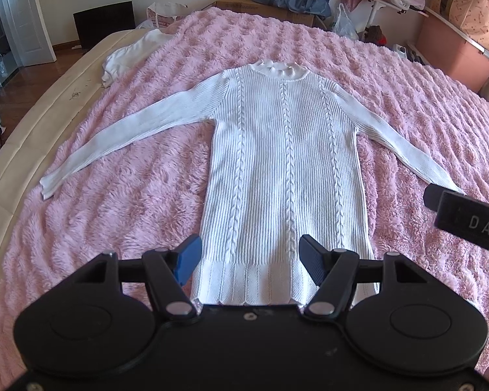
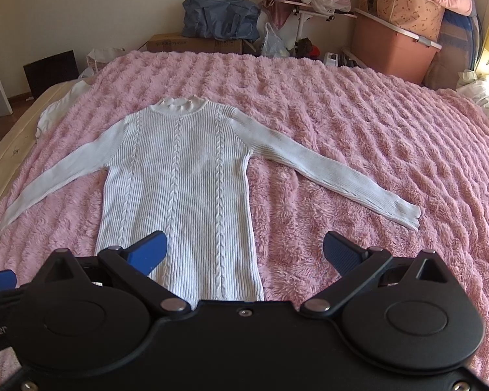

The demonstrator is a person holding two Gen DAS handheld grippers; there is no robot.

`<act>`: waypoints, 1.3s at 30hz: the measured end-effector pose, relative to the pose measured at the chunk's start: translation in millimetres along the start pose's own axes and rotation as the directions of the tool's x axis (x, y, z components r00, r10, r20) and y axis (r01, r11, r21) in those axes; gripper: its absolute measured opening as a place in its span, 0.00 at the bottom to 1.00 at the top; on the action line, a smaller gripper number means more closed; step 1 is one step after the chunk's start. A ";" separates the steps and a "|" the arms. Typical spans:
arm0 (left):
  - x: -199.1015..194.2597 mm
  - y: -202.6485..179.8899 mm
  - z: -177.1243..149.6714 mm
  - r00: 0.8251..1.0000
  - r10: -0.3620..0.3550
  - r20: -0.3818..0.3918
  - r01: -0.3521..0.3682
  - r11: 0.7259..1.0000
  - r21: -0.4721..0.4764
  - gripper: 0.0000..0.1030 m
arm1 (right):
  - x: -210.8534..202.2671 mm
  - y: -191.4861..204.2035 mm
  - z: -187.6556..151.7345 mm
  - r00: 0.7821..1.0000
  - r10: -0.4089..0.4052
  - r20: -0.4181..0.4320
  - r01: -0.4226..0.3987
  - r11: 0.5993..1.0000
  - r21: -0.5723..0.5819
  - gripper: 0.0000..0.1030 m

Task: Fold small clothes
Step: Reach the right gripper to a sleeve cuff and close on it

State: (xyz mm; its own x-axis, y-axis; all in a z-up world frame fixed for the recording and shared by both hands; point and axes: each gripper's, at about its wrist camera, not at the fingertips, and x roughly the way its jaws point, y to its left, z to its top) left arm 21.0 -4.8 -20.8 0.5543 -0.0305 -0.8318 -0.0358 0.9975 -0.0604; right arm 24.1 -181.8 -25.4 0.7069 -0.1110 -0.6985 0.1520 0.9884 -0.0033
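Observation:
A white cable-knit sweater (image 1: pixel 287 163) lies flat, front up, on the pink fluffy blanket (image 1: pixel 114 215), both sleeves spread out to the sides. It also shows in the right wrist view (image 2: pixel 179 179). My left gripper (image 1: pixel 249 255) is open and empty, hovering over the sweater's hem. My right gripper (image 2: pixel 244 254) is open and empty above the hem's right corner. The right gripper's body shows at the right edge of the left wrist view (image 1: pixel 466 218), near the right cuff (image 2: pixel 407 215).
A second white garment (image 1: pixel 130 55) lies at the blanket's far left corner. Beyond the bed stand cardboard boxes (image 2: pixel 192 44), a blue bag (image 2: pixel 221 19), plastic bags and a pink storage box (image 2: pixel 394 49). The bare mattress edge (image 1: pixel 32 123) runs along the left.

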 end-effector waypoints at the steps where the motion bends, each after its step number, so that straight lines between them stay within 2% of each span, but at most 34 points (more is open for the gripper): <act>1: 3.6 -2.9 2.4 1.000 -0.010 0.004 0.010 1.000 0.012 0.67 | 1.0 -5.9 0.4 1.000 0.008 0.018 -0.009 1.000 0.027 1.00; 4: 15.9 -14.9 14.2 0.998 -0.049 0.038 0.046 0.997 0.065 0.67 | 10.5 -28.3 -2.2 0.994 -0.007 0.108 -0.005 0.994 0.106 1.00; 5: 20.6 -19.2 18.5 0.997 -0.065 0.052 0.061 0.995 0.079 0.67 | 15.2 -36.0 -4.9 0.987 -0.027 0.156 0.008 0.992 0.122 1.00; 7: 33.9 -29.0 29.1 0.994 -0.089 0.062 0.082 0.991 0.103 0.67 | 30.0 -53.5 -8.1 0.975 -0.095 0.200 0.064 0.986 0.156 1.00; 10: 60.7 -46.4 47.8 0.991 -0.114 0.076 0.102 0.984 0.147 0.67 | 67.8 -91.0 -6.2 0.965 -0.225 0.137 0.189 0.953 0.235 1.00; 12: 81.1 -57.6 59.5 0.987 -0.135 0.084 0.120 0.978 0.171 0.67 | 96.0 -121.3 -7.2 0.938 -0.332 0.098 0.292 0.911 0.290 1.00; 14: 105.2 -70.5 72.4 0.986 -0.148 0.072 0.133 0.975 0.176 0.67 | 121.6 -145.3 -9.8 0.896 -0.435 0.088 0.385 0.860 0.335 1.00; 16: 131.8 -82.8 84.8 0.981 -0.175 0.081 0.159 0.971 0.181 0.67 | 148.5 -169.8 -13.9 0.867 -0.491 0.086 0.423 0.817 0.392 0.99; 18: 160.9 -95.0 98.2 0.979 -0.181 0.097 0.162 0.970 0.183 0.67 | 175.4 -196.7 -22.4 0.872 -0.487 0.046 0.404 0.769 0.496 0.98; 20: 193.0 -105.4 112.4 0.977 -0.180 0.114 0.158 0.971 0.180 0.67 | 197.9 -214.1 -34.0 0.886 -0.463 0.015 0.363 0.715 0.597 0.87; 22: 224.1 -111.7 125.7 0.976 -0.182 0.119 0.162 0.973 0.162 0.67 | 216.1 -222.6 -43.3 0.894 -0.448 0.001 0.342 0.685 0.644 0.66; 23: 237.5 -113.7 130.3 0.975 -0.190 0.118 0.170 0.973 0.155 0.67 | 226.6 -224.1 -45.7 0.894 -0.447 -0.016 0.350 0.676 0.649 0.64; 28: 293.3 -132.6 154.3 0.983 -0.169 0.076 0.156 0.976 0.150 0.67 | 248.0 -224.1 -43.3 0.887 -0.462 -0.025 0.370 0.674 0.639 0.64; 31: 316.3 -142.0 161.9 0.984 -0.172 0.056 0.162 0.976 0.145 0.67 | 252.7 -232.7 -41.7 0.882 -0.470 -0.026 0.370 0.656 0.658 0.64; 36: 340.3 -157.6 164.5 0.981 -0.190 0.049 0.180 0.970 0.166 0.67 | 258.0 -249.9 -44.0 0.871 -0.488 -0.056 0.378 0.593 0.711 0.64; 39: 347.9 -166.8 164.4 0.981 -0.187 0.045 0.176 0.967 0.183 0.67 | 265.6 -263.5 -44.7 0.873 -0.483 -0.068 0.369 0.563 0.739 0.64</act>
State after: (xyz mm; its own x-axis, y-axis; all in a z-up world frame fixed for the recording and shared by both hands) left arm 356.5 -171.4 -209.4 0.5877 -0.2132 -0.7805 0.2149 0.9711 -0.1035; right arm 140.9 -467.0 -242.0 0.4967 -0.5669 -0.6572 0.8572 0.4390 0.2691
